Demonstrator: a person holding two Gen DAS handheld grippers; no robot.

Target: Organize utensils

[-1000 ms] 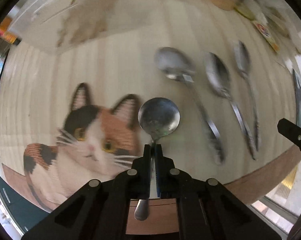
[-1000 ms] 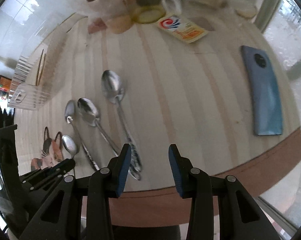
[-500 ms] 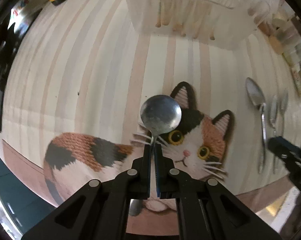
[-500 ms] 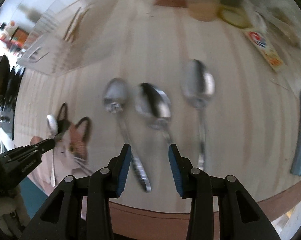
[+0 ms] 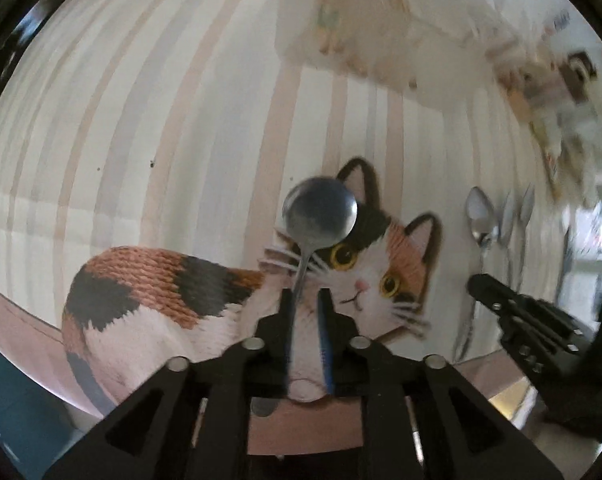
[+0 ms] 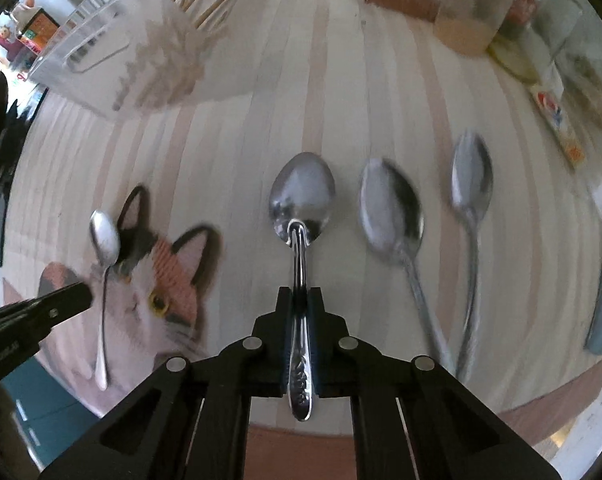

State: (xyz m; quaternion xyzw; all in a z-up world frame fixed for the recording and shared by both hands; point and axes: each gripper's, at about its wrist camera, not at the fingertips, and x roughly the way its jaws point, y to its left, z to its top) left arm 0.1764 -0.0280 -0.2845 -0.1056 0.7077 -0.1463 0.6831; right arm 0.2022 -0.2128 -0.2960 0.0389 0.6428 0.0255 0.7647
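While our left gripper (image 5: pixel 306 312) hangs over the cat-shaped mat (image 5: pixel 237 304), its jaws have just been opening: half a second ago they pinched the neck of the round-bowled spoon (image 5: pixel 319 213), and now the handle leans on the left finger alone, with a clear gap to the right one — so we read that claw as released, the spoon being set down with its bowl ahead of the fingertips, across the cat's ear. Farther right, our right gripper (image 6: pixel 299 300) has done the opposite. Its jaws stood apart above the row of spoons a moment ago and have just been closing; they are now clenched on the handle of the oval spoon (image 6: pixel 302 196), whose bowl lies straight ahead of the tips on the striped table (image 6: pixel 229 152). Right of that claw, two more spoons (image 6: pixel 393 208) lie blurred side by side, untouched. We judge one utensil as good as delivered and the next one taken — the clear bin (image 6: pixel 113 52) sits well ahead, to the left.
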